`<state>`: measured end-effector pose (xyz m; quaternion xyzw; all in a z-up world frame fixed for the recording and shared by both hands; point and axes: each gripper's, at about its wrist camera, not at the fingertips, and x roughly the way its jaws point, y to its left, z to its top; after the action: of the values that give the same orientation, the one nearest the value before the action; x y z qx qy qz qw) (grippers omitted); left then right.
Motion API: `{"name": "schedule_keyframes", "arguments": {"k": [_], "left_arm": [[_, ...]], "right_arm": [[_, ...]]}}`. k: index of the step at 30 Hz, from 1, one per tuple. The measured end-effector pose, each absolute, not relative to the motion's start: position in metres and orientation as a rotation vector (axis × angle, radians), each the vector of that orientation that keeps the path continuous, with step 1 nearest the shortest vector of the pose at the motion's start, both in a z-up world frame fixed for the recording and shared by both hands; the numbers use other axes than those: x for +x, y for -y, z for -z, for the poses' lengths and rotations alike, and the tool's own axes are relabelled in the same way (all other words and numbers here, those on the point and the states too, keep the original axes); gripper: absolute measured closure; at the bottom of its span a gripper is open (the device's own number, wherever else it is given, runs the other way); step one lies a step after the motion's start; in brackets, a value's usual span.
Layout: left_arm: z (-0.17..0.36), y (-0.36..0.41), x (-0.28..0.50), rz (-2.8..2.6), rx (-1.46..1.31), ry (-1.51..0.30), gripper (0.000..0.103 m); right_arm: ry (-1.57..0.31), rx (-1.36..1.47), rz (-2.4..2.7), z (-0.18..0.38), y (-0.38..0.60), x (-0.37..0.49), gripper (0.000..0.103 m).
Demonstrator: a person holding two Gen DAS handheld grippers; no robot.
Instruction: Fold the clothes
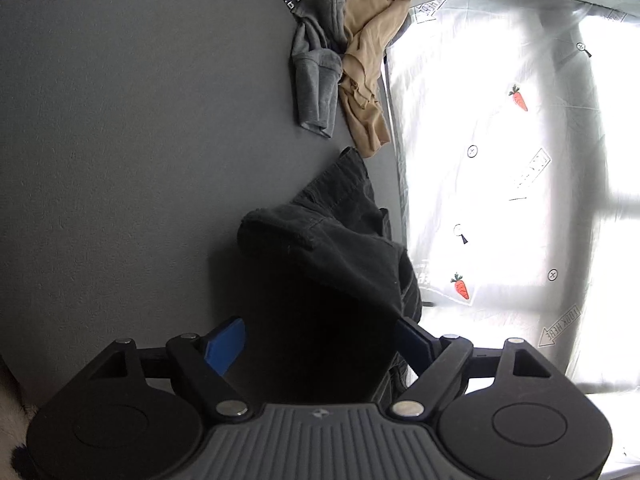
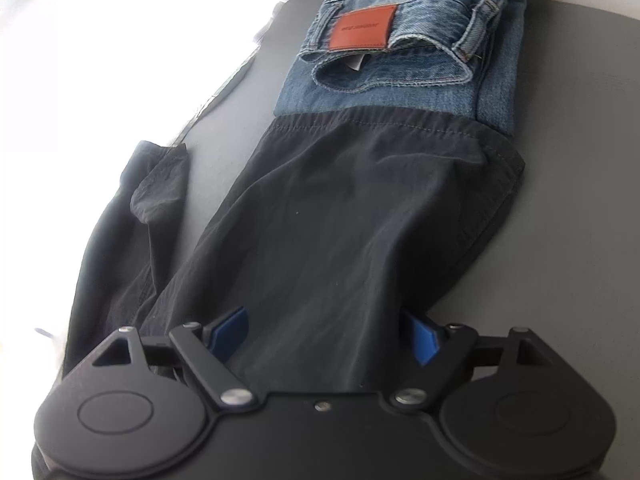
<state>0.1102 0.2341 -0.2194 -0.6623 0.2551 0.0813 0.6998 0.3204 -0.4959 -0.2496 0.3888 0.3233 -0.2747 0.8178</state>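
Black trousers [image 2: 320,208] spread on grey table [image 2: 580,160], hem touching folded jeans [image 2: 400,32].
Both tongs released: left gripper [image 1: 320,344] and right gripper [image 2: 326,336] gaping over dark cloth, pads clear.

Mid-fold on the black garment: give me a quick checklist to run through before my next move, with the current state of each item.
1. Left gripper open, black garment between its fingers, unpinched: ok.
2. Right gripper open over the black cloth: ok.
3. Black cloth lying flat for folding: not ok, bunched in the left view.
4. Folded jeans undisturbed: cannot tell, the black hem reaches them.
5. Grey garment and tan garment apart from the black one: ok.
6. Grey table has free space: ok.
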Motion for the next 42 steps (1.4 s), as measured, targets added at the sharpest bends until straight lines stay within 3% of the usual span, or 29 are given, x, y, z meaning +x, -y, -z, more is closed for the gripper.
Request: {"name": "schedule_keyframes", "arguments": {"k": [2, 9, 15, 17, 18, 19, 20, 21, 22, 23, 29, 36, 38, 41, 42], "left_arm": [[0.222, -0.239, 0.106, -0.165, -1.514, -0.52, 0.006], [0.232, -0.229, 0.147, -0.197, -1.383, -0.689, 0.006], [0.234, -0.233, 0.178, -0.289, -1.391, -0.657, 0.006], [0.237, -0.237, 0.187, -0.327, -1.43, -0.644, 0.009], [0.239, -0.24, 0.192, -0.354, -1.45, -0.638, 0.02], [0.239, -0.243, 0.198, -0.384, -1.466, -0.639, 0.027], [0.238, -0.246, 0.204, -0.408, -1.47, -0.656, 0.044], [0.235, -0.249, 0.212, -0.427, -1.464, -0.682, 0.057], [0.231, -0.252, 0.22, -0.439, -1.451, -0.704, 0.064], [0.226, -0.255, 0.228, -0.446, -1.428, -0.717, 0.077], [0.156, -0.259, 0.278, -0.454, -1.116, -0.694, 0.096], [0.081, -0.25, 0.245, -0.366, -0.847, -0.553, 0.096], [0.087, -0.248, 0.227, -0.39, -0.786, -0.587, 0.094], [0.131, -0.245, 0.212, -0.472, -0.628, -0.787, 0.08], [0.147, -0.244, 0.208, -0.476, -0.595, -0.851, 0.078]], "right_arm": [[-0.697, 0.809, 0.592, 0.249, 0.493, 0.323, 0.018], [-0.72, 0.759, 0.604, 0.249, 0.489, 0.327, 0.017], [-0.694, 0.852, 0.615, 0.25, 0.498, 0.325, 0.014], [-0.683, 0.882, 0.626, 0.25, 0.499, 0.325, 0.013], [-0.675, 0.887, 0.635, 0.25, 0.498, 0.327, 0.014], [-0.672, 0.88, 0.644, 0.251, 0.496, 0.328, 0.024], [-0.677, 0.859, 0.659, 0.25, 0.494, 0.329, 0.034], [-0.692, 0.832, 0.677, 0.249, 0.493, 0.33, 0.063], [-0.705, 0.815, 0.687, 0.248, 0.493, 0.331, 0.093], [-0.703, 0.818, 0.68, 0.246, 0.494, 0.331, 0.093], [-0.613, 0.643, 0.566, 0.201, 0.481, 0.331, 0.098], [-0.387, 0.449, 0.458, 0.123, 0.446, 0.273, 0.098], [-0.401, 0.361, 0.487, 0.123, 0.439, 0.248, 0.098], [-0.553, 0.361, 0.555, 0.163, 0.451, 0.22, 0.095], [-0.639, 0.39, 0.586, 0.183, 0.458, 0.215, 0.087]]}}
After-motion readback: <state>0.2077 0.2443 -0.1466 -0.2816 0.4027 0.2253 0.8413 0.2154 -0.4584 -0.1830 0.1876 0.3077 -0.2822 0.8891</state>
